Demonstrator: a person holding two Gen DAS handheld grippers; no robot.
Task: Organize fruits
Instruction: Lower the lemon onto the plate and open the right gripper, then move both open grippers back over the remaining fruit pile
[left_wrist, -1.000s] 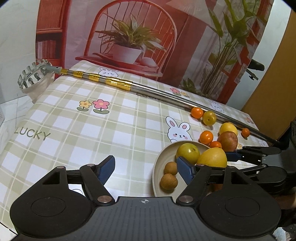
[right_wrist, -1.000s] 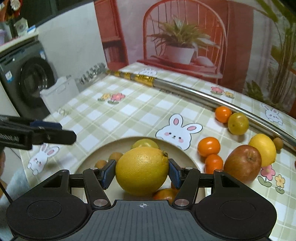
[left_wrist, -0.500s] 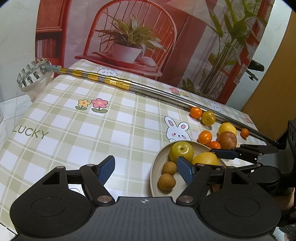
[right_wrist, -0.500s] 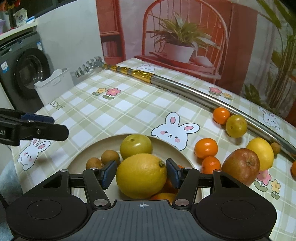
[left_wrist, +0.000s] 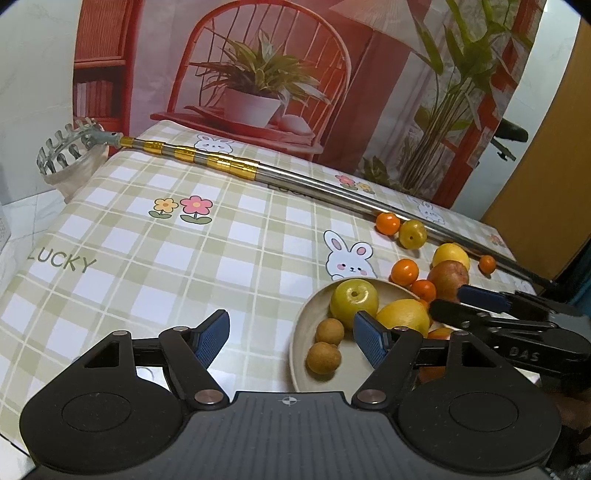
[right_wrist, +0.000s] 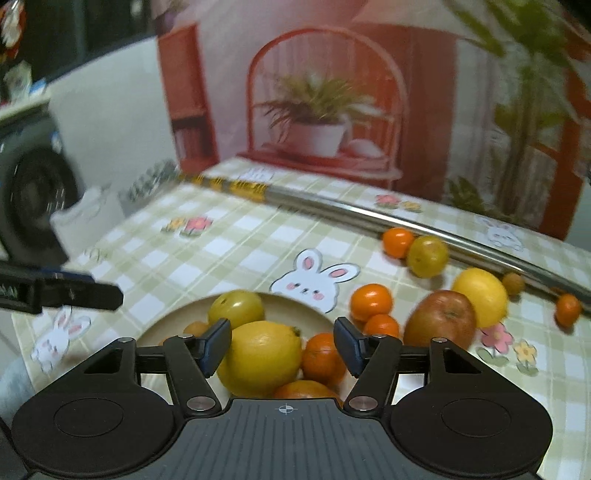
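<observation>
Only right wrist view shows washing machine (right_wrist: 33, 199).

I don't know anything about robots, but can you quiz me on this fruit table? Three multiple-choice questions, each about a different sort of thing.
1. Where is the red apple?
A. In the plate
B. On the tablecloth, beside the plate
C. On the red chair

2. How many small brown fruits lie in the plate, seen from the left wrist?
A. One
B. Five
C. Two

3. How is the left hand-held gripper?
A. Open, gripping nothing
B. Shut on a lemon
C. Shut on the metal pole

Answers:
1 B: the apple sits on the checked cloth outside the plate's rim.
2 C: two brown balls lie side by side near the rim.
3 A: its blue pads stand wide apart and touch nothing.
</observation>
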